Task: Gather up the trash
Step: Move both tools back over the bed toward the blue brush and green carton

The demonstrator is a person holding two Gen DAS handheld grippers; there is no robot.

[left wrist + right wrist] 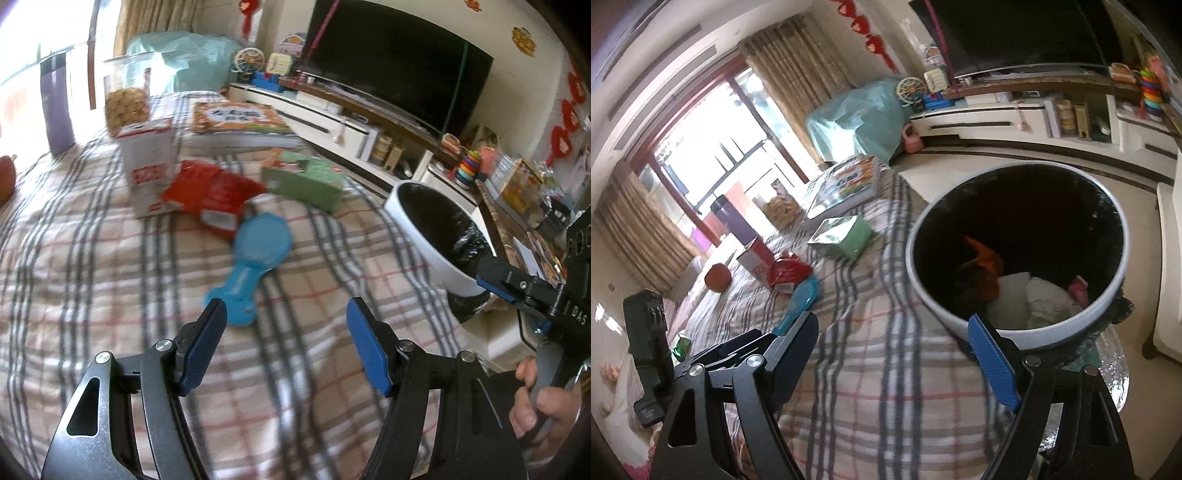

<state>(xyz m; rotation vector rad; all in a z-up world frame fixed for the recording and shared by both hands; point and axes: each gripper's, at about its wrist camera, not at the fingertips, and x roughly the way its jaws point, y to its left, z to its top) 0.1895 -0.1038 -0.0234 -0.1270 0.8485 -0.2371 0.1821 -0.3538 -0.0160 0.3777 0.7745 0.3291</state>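
Both grippers are empty. The left gripper (286, 339) hovers over the plaid cloth (110, 295) with its jaws spread and nothing between them; the right gripper (901, 354) stands beside the white bin (923, 280), jaws wide apart, likewise bare. The bin, black-lined, sits off the cloth's edge and already holds an orange scrap and pale paper. Remaining litter lies ahead of the left gripper: a red wrapper (210, 195) crumpled against a white carton (147, 166), a green box (306, 181) just beyond it, and a blue paddle-shaped item (255, 258) nearest the jaws. That blue item lies flat, its long axis running diagonally, round head towards the wrapper, narrow handle end towards the left gripper. Whether it counts as trash cannot be settled from these views. Risks, as judged: the views are smeared, so a hurried approach may close short of the target; pinching the flat blue item could snag the cloth; pulling the wrapper may topple the carton; a release outside the bin rim would drop litter on the floor.
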